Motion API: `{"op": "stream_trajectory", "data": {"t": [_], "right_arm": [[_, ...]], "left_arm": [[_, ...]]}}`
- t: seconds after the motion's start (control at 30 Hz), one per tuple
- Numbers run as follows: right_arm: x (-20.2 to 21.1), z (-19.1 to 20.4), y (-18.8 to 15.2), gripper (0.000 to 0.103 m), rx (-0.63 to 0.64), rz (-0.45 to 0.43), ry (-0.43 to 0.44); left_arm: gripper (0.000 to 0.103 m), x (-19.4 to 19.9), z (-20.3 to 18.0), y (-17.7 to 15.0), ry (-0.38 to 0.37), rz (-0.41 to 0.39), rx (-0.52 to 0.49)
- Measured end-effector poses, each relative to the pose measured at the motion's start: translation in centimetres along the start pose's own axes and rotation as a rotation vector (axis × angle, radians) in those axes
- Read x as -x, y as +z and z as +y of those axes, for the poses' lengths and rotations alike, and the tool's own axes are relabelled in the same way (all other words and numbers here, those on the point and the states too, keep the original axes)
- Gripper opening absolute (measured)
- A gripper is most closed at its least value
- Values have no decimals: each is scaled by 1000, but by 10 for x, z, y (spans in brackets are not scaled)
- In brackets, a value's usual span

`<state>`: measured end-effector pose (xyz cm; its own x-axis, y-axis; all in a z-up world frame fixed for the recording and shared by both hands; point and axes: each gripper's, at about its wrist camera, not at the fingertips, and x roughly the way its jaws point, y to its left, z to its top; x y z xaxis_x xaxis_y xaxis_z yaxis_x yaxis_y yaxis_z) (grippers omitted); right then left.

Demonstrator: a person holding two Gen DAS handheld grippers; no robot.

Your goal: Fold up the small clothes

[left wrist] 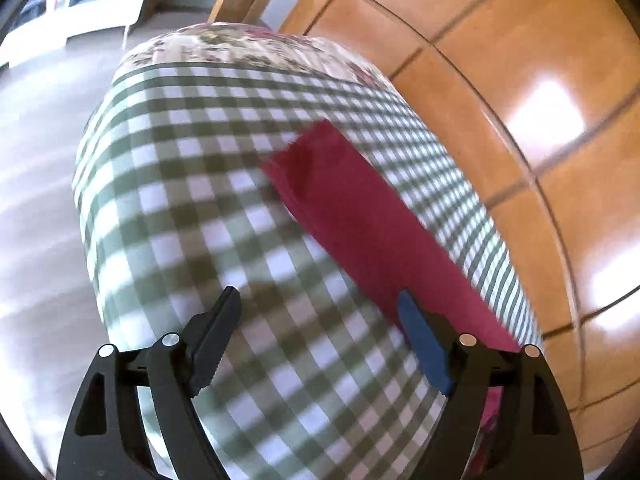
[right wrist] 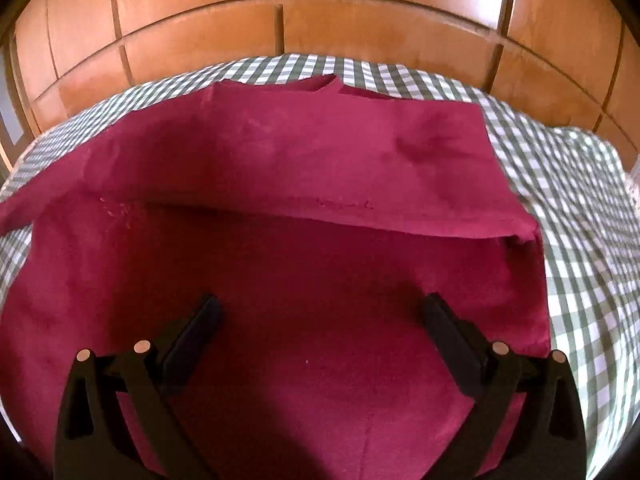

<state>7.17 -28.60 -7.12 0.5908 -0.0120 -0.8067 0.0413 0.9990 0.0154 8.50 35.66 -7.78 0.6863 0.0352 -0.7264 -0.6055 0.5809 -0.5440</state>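
Observation:
A dark red garment (right wrist: 304, 168) lies on a green and white checked cloth (right wrist: 572, 216). Its far part is folded over toward me, with the fold's edge running across the middle. My right gripper (right wrist: 320, 312) is open and empty just above the near part of the garment. In the left wrist view the garment (left wrist: 360, 216) shows as a long red strip along the right side of the checked cloth (left wrist: 192, 208). My left gripper (left wrist: 320, 304) is open and empty above the cloth, its right finger near the garment's near end.
The checked cloth covers a narrow padded surface with a floral cover (left wrist: 240, 44) showing at its far end. Orange floor tiles (left wrist: 520, 80) lie to the right and beyond (right wrist: 320, 12). A pale floor (left wrist: 36, 168) and a white furniture piece (left wrist: 80, 12) are on the left.

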Motion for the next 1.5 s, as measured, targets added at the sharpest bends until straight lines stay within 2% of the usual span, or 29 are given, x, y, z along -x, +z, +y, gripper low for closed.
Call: {"op": "stream_trajectory", "data": {"t": [0.07,0.17,0.23,0.3,0.4,0.47,0.5,0.53,0.6,0.77,0.93,1.1,1.27,1.3,1.33,1.37,1.43,1.5], "right_arm": [[0,-3,-1,101,-14,1,18],[0,-3,-2,101,-11,-9,11],[0,-3,-2,101,-11,-13,8],[0,-3,-3,101,-13,-15,11],[-1,-4,-3,101,-16,-19,14],[-2,-4,-2,101,-17,-21,15],[-2,-4,-3,101,-17,-22,15],[-2,-4,-3,101,-17,-22,15],[-3,-5,-3,101,-19,-23,17],[-3,-5,-4,101,-21,-24,18],[-3,-5,-4,101,-23,-25,20],[-4,-6,-4,101,-24,-26,22],[-4,-6,-4,101,-27,-22,23],[-4,-5,-3,101,-24,-17,22],[-4,-4,-1,101,-15,-2,16],[-3,-3,1,101,-7,10,12],[0,2,10,101,-7,34,37],[6,10,18,100,-31,32,143]], "left_arm": [[78,-1,6,11,-35,-11,34],[58,-10,14,29,-59,9,74],[54,-20,20,40,-63,14,118],[54,-25,21,45,-65,11,135],[51,-33,16,59,-29,10,120],[16,-38,14,63,19,25,96],[10,-39,10,64,30,40,86],[9,-38,8,64,27,44,77],[6,-27,-14,59,-10,18,-1],[6,1,-85,24,-190,13,-195],[6,10,-168,-40,-357,83,-387],[6,0,-227,-115,-415,185,-567],[7,-14,-254,-182,-402,278,-705],[10,-15,-254,-190,-385,287,-728],[21,-16,-253,-195,-371,296,-750],[37,-15,-250,-198,-360,295,-765],[58,-5,-240,-196,-353,248,-768],[60,1,-228,-188,-342,214,-772]]}}
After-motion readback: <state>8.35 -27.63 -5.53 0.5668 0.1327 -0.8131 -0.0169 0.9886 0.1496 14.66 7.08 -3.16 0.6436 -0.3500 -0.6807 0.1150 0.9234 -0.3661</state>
